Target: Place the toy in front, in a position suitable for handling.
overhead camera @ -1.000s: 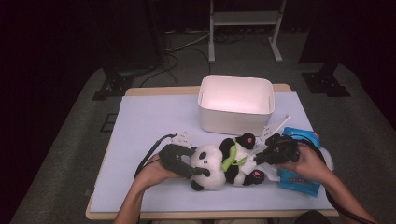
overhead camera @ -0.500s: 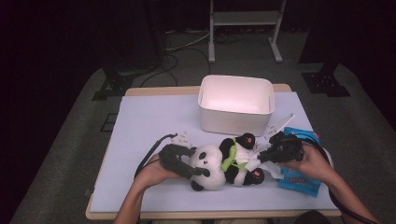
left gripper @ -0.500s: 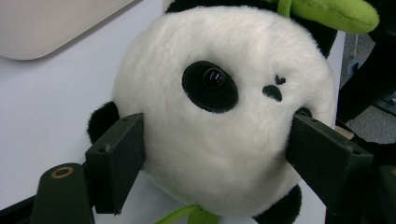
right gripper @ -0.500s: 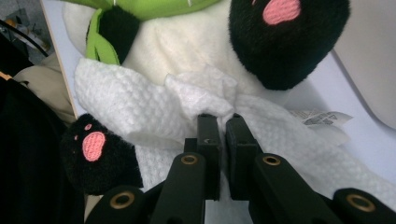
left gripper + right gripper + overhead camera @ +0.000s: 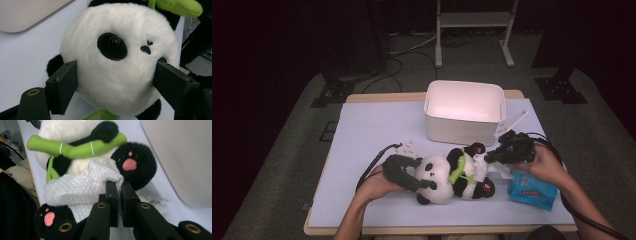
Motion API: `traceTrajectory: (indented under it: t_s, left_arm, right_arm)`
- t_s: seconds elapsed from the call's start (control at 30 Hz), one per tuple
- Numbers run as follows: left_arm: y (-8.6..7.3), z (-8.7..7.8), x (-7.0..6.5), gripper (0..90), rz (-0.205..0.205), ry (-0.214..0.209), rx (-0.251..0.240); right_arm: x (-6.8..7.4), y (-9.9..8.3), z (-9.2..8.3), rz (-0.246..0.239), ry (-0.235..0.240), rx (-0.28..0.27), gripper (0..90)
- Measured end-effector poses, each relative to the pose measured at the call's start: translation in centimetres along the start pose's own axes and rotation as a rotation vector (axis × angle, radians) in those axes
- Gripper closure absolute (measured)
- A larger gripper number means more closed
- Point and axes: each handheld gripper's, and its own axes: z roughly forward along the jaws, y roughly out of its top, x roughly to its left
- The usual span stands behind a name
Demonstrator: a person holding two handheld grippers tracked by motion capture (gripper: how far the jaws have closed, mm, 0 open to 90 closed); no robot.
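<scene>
Left gripper (image 5: 115, 82) jaws clamp panda (image 5: 117, 62) head; right gripper (image 5: 119, 185) jaws pinch white cloth (image 5: 82, 185) against panda belly.

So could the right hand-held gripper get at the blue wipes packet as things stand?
Probably not yet: the right hand-held gripper is shut on a white textured wipe against the plush panda; the blue wipes packet lies right beneath that hand.
</scene>
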Motion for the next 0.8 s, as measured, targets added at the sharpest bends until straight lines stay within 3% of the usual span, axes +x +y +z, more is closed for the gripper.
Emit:
traceTrajectory:
  t_s: [0.5, 0.8]
  left_arm:
    - [0.0, 0.0, 0.0, 20.2, 0.007, 0.001, -0.001]
    - [0.0, 0.0, 0.1, 20.1, 0.004, -0.001, -0.002]
  right_arm:
    - [-1.3, 3.7, -0.4, -0.026, -0.024, -0.015, 85.6]
    - [-1.9, 3.2, 0.6, 0.008, 0.018, 0.006, 85.7]
